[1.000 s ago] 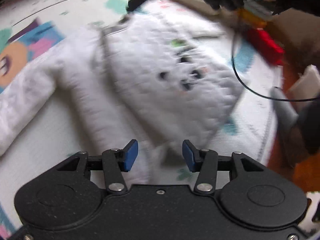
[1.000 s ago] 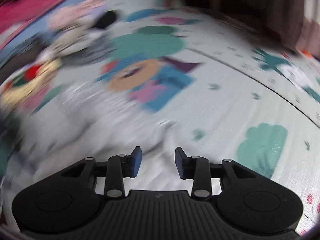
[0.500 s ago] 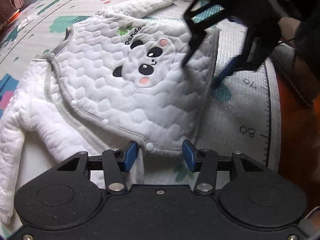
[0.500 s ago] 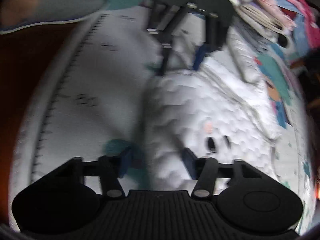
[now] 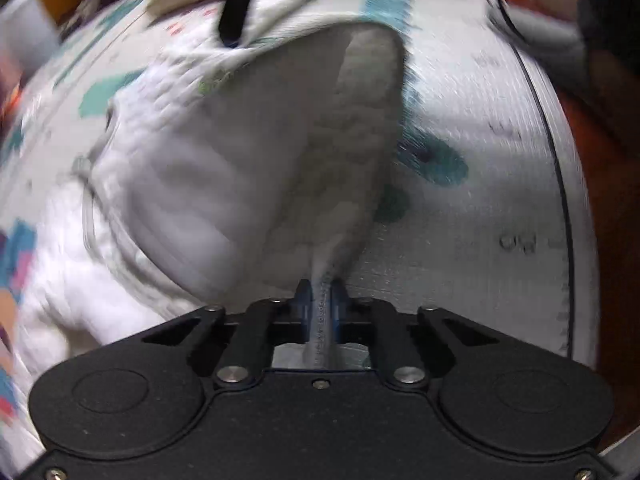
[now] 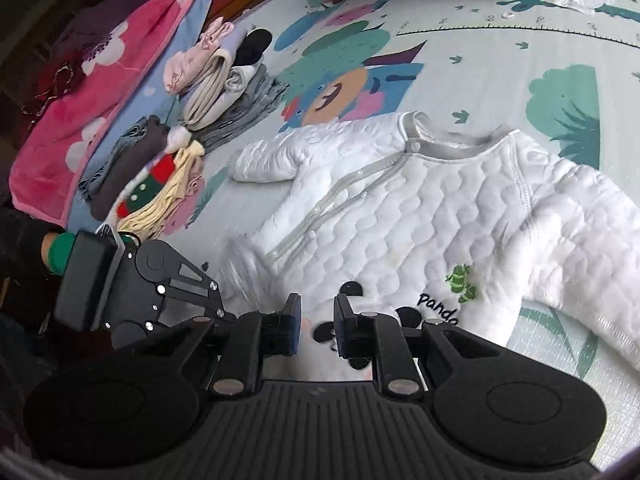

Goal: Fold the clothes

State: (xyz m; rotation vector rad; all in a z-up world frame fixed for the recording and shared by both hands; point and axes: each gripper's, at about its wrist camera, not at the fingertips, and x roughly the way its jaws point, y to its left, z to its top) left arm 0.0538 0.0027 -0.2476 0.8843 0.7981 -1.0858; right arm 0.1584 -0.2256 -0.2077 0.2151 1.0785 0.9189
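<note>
Where "panda" reads, white jacket (image 6: 420,216) — quilted.

Matte black left gripper (image 5: 320,304), blue pads, silver pivot screws, two round embossed discs on its body. Right gripper (image 6: 316,328) matches, with a ribbed black base. Green cuff (image 6: 60,254) beside a dark sleeve (image 6: 22,240).

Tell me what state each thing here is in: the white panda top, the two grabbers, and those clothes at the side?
White panda top: spread on the play mat, snaps fastened, bottom corner lifted.
Left gripper: jaws shut on the top's hem.
Right gripper: jaws closing, nothing visibly pinched yet.
Side clothes: folded, piled.
</note>
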